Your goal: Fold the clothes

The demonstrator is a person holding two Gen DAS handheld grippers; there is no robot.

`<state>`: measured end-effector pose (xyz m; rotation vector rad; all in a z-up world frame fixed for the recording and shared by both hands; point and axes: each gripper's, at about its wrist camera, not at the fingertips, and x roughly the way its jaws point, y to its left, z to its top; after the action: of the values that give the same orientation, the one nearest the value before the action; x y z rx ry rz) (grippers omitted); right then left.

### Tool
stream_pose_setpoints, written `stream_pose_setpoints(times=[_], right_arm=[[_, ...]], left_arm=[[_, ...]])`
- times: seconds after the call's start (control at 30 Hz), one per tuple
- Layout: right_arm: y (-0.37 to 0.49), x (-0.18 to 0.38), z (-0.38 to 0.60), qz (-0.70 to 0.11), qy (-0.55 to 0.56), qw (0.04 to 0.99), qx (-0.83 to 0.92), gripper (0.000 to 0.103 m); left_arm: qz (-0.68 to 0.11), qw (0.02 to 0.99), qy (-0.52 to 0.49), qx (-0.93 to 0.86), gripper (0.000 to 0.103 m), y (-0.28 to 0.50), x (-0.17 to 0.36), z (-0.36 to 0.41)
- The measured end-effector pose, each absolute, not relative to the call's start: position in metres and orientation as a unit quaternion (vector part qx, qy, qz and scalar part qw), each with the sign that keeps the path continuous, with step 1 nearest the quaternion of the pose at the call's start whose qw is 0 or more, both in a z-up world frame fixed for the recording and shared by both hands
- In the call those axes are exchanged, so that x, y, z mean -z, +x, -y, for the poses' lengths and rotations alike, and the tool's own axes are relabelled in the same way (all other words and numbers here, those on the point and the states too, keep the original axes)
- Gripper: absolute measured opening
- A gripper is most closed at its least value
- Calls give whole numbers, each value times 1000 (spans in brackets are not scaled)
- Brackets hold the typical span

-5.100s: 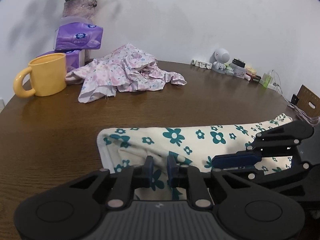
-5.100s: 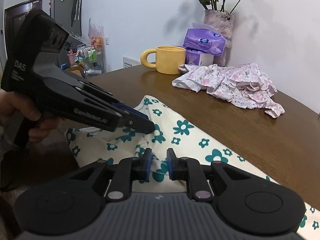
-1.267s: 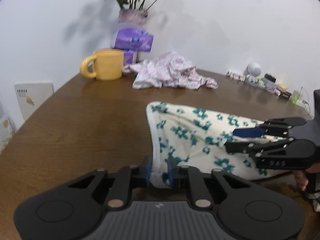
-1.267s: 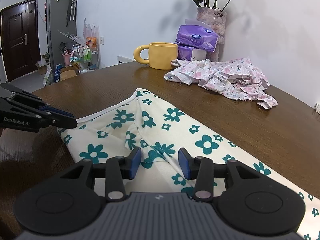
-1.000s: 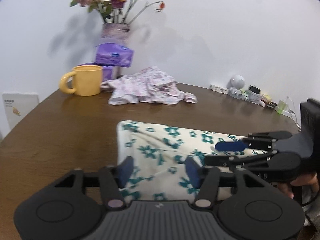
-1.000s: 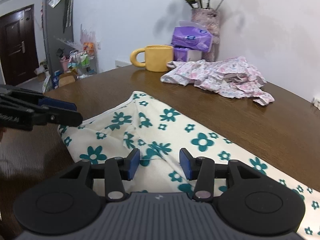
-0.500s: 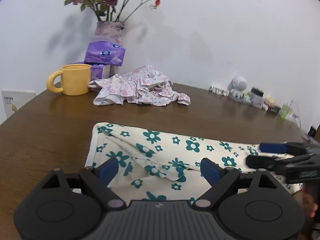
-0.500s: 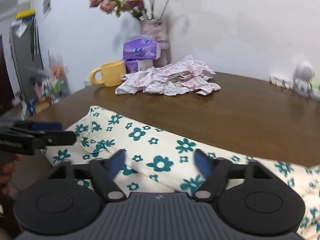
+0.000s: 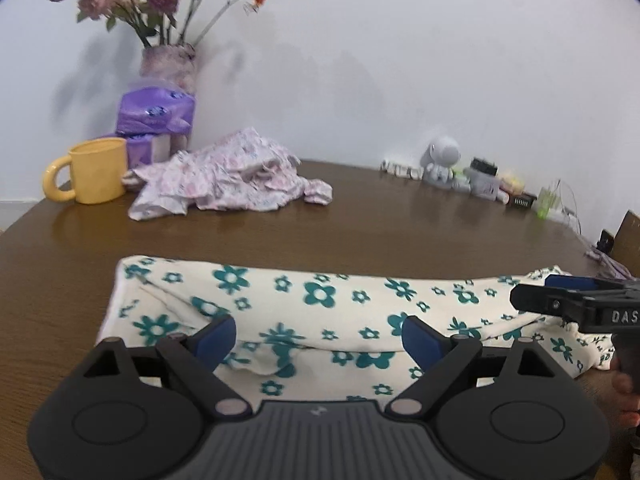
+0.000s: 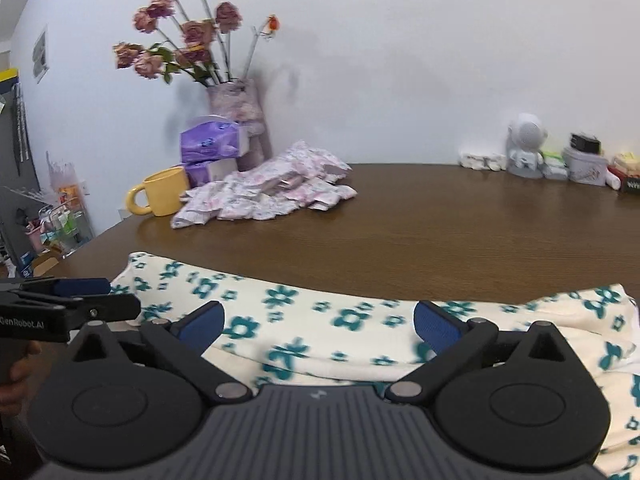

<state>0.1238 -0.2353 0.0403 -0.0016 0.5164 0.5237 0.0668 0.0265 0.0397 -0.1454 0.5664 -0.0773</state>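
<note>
On the near edge of the brown wooden desk (image 9: 360,236) the cream cloth garment with teal flowers (image 9: 320,300) lies in a long band, one layer lapped over another. The left hand-held gripper (image 9: 318,334) and right hand-held gripper (image 10: 318,326) both hover above it with jaws spread wide, gripping nothing. The risk I see: a pinch could catch only the top layer and drag the band askew, or off the desk edge. The crumpled pink floral garment (image 9: 224,184) lies well apart beside the yellow mug (image 9: 94,176).
</note>
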Motion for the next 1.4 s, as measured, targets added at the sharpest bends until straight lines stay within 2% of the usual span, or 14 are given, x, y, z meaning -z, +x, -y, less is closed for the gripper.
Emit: stream_pose_setpoints(times=[0.07, 0.13, 0.3, 0.47, 0.77, 1.2, 1.23, 1.4], right_arm=[[125, -37, 237, -254, -18, 936, -244, 101], [126, -35, 238, -255, -36, 938, -232, 94], [129, -27, 240, -262, -79, 939, -207, 57], [137, -16, 244, -301, -96, 926, -207, 38], [132, -17, 266, -297, -98, 926, -211, 32], [130, -24, 319, -304, -71, 936, -163, 32], [127, -26, 320, -299, -70, 938, -163, 33], [117, -33, 322, -281, -95, 938, -177, 49]], left_arm=[[-286, 954, -73, 52, 83, 74, -38, -19], [-288, 953, -68, 62, 73, 80, -38, -10], [-305, 948, -50, 72, 63, 95, -30, 7], [-317, 945, -34, 65, 57, 98, -20, 11], [-314, 947, -21, 65, 57, 98, -18, 11], [-313, 948, -11, 64, 57, 96, -18, 14], [-313, 948, -10, 64, 58, 96, -18, 15], [-314, 947, -5, 66, 62, 96, -18, 17]])
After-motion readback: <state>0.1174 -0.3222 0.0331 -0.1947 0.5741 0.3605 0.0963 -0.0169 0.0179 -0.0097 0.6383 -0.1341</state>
